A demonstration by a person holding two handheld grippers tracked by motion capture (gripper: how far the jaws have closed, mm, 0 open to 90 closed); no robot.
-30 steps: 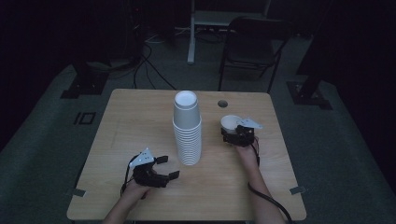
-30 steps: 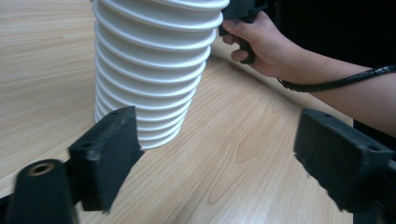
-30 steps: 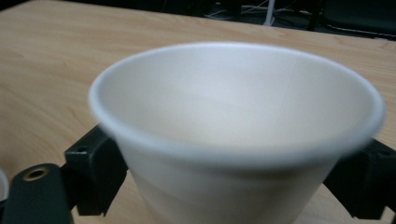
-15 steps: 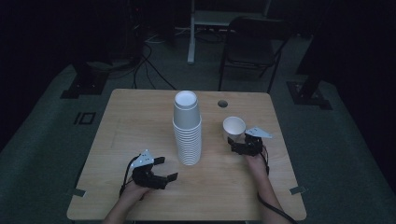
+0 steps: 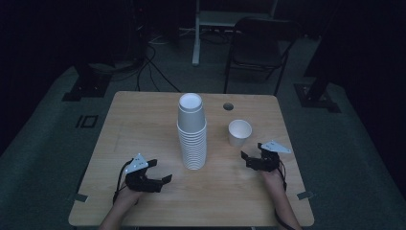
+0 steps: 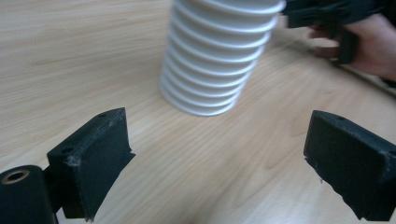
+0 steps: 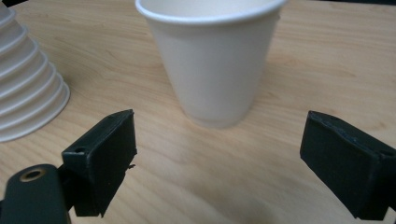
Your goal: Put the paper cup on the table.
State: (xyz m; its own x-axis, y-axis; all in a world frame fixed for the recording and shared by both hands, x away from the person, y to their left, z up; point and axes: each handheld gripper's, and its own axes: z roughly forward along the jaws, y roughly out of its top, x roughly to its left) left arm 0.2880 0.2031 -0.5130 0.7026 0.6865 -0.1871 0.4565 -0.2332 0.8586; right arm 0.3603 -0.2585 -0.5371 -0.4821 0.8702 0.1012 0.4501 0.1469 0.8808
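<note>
1. Dim room, dark floor, with a folding chair [image 5: 256, 48] beyond a pale wooden table [image 5: 143, 120] that carries everything in play.
2. One loose paper cup [image 5: 239, 132] stands upright, mouth up, to the right of the tall stack of cups [image 5: 192, 132] at the table's middle; cup and stack stand apart, not touching.
3. In the right gripper view the cup [image 7: 212, 60] sits just ahead of the right gripper [image 7: 219, 163], whose jaws are spread wide and grasp nothing. In the high view this gripper [image 5: 253, 160] rests near the cup, towards the person.
4. The left gripper [image 6: 219, 163] likewise has its jaws released and empty, and they have just been opening wider with nothing between them; the stack [image 6: 219, 56] stands ahead of it. From above, this gripper [image 5: 158, 179] lies low and left of the stack.
5. Risks, as I judge them:
   - A thin empty cup is light, so one jaw brushing it first could push it over or slide it away.
   - A hard squeeze could crumple its wall.
   - The stack is tall and narrow; a sideways nudge from either gripper could topple it.
   - Pulling the top cup could lift several at once.
</note>
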